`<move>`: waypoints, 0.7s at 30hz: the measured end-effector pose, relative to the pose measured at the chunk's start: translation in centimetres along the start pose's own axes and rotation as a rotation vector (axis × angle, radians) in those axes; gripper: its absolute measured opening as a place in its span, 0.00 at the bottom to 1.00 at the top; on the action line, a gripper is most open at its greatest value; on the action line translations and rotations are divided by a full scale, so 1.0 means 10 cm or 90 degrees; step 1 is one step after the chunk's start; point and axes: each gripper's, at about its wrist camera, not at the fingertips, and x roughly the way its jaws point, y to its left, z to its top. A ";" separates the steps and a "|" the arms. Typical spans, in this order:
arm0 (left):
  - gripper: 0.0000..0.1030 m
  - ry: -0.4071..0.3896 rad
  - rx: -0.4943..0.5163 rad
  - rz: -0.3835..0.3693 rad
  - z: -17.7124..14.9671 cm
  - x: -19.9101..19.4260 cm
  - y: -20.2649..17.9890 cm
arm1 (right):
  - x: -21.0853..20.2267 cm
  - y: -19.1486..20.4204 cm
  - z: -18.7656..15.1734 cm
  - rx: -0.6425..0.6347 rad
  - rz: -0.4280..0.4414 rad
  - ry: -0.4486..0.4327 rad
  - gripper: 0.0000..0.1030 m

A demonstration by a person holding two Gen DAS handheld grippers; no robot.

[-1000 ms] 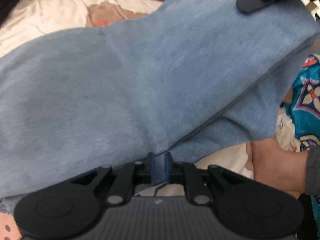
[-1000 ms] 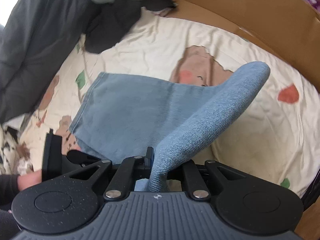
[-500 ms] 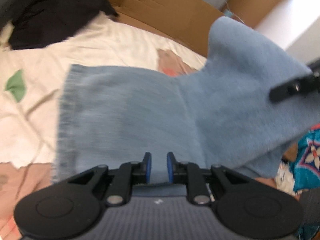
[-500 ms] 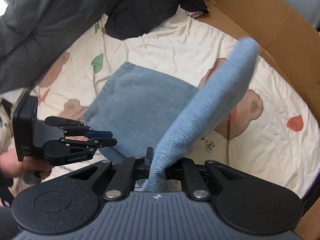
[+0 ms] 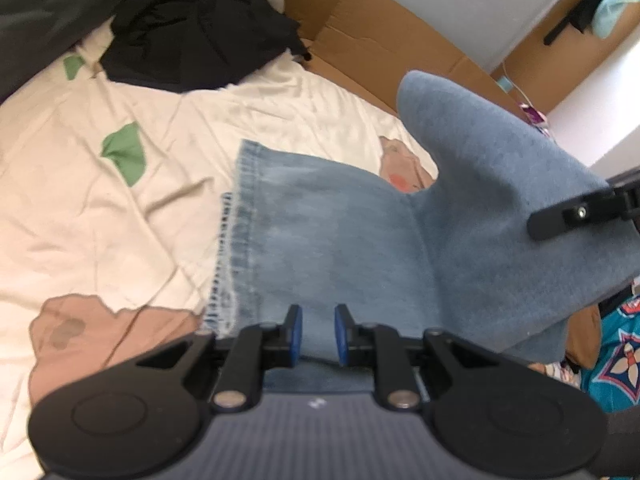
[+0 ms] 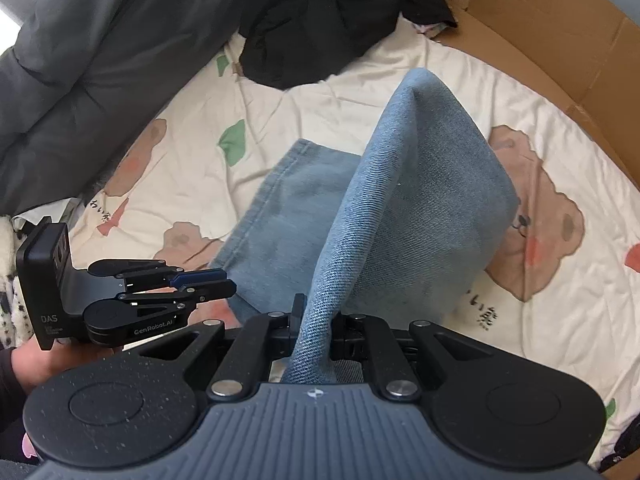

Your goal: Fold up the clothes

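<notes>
Across the bed (image 6: 400, 80), the blue jeans (image 6: 296, 196) lie with their hemmed end flat on the sheet, long axis running from that far hem back toward both hands. Their near part rises as a fold into the right gripper (image 6: 316, 316), jaws clenched on the denim. Just left, the left gripper (image 5: 316, 334) has been opening; denim sits between its parted jaws, pads apparently not pressing, so the right leads the fold.

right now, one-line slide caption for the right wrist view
Right hand-held gripper pinches a raised fold of light blue denim jeans over a cream cartoon-print bedsheet, left hand-held gripper alongside.
</notes>
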 end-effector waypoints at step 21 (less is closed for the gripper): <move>0.17 -0.034 -0.046 0.038 0.00 -0.26 0.30 | 0.95 0.42 0.09 -0.008 0.074 0.036 0.07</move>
